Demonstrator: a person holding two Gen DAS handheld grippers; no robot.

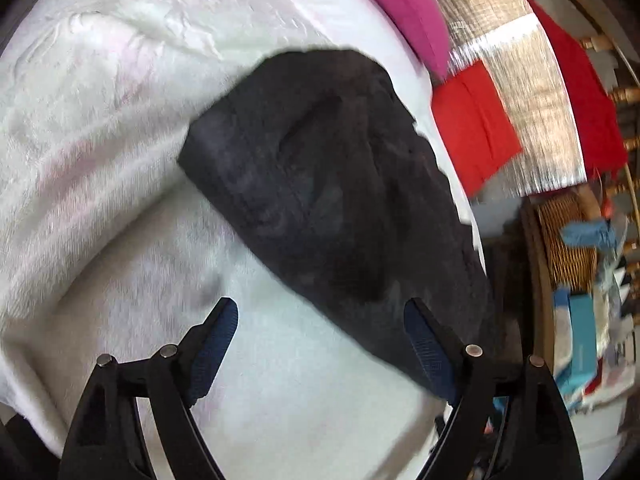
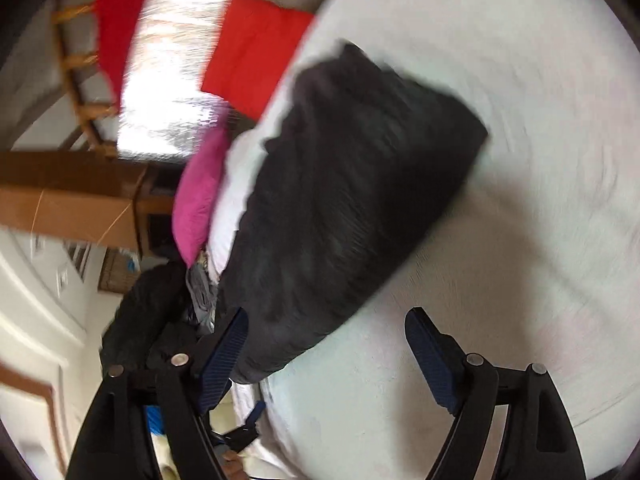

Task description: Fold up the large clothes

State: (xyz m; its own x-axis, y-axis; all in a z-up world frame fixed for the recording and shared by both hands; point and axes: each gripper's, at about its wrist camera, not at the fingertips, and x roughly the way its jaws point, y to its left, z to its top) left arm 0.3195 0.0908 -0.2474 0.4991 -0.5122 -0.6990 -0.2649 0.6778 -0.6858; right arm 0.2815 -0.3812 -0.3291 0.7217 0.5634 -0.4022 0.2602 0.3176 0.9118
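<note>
From the left wrist, the left gripper [image 1: 320, 320] is seen with its jaws spread wide and nothing between the pads. The dark garment [image 1: 320, 184] is laid as a compact folded bundle on the white fluffy blanket [image 1: 100, 140], its near edge just beyond the right-hand fingertip; it appears to have been set down and let go, so that the fold rests on its own. A magenta cloth [image 1: 400, 4] and a red cloth [image 1: 472, 124] are seen past the blanket's far edge, with a wicker basket [image 1: 568, 240] off to the side.

From the right wrist, the right gripper [image 2: 326, 328] is likewise released and empty, though the garment's lower end [image 2: 280, 344] lies close beside one finger. A cardboard box [image 2: 72, 208] and a black heap of cloth [image 2: 140, 312] are crowded beside the blanket. The view is blurred, so finer contact cannot be judged.
</note>
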